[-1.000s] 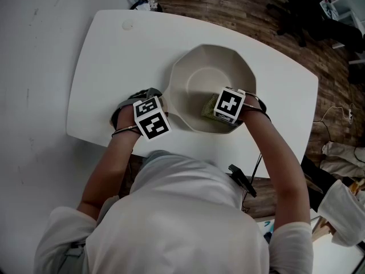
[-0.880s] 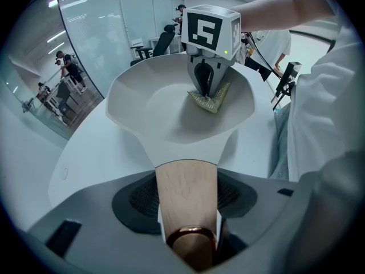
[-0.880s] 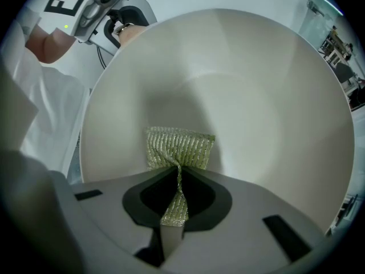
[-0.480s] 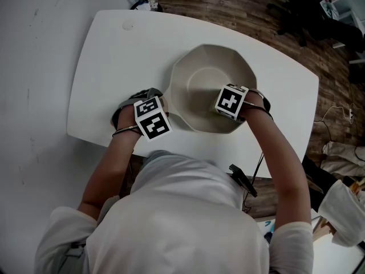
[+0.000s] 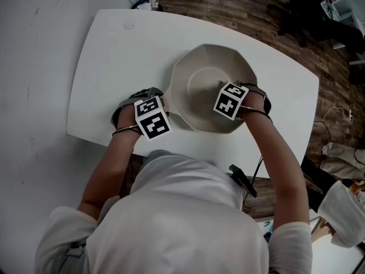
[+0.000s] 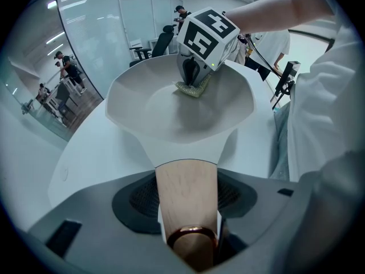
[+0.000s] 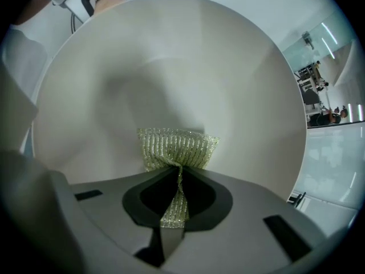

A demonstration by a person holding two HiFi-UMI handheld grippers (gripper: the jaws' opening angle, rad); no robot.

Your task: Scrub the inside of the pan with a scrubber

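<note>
Left gripper [image 5: 159, 104] clamped on wooden handle [image 6: 185, 193], steadying pan [image 5: 199, 61]. Right gripper [image 5: 231, 103] pinches green scrubber [image 7: 177, 147], pressing it on pan's near-right inner wall.

Left gripper [image 6: 187, 210]: tipped steeply downward, jaws clamped on wooden handle [image 6: 185, 178]. Right gripper [image 7: 174, 176]: pointing straight down, jaws pinched on scrubber [image 7: 177, 147] (mesh bunched between the pads). Left forearm [image 5: 111, 164] and right forearm [image 5: 274, 147] both extended forward.

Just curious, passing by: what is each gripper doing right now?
Left gripper: closed on the cream pan's wooden handle.
Right gripper: closed on the yellow-green mesh scrubber.
</note>
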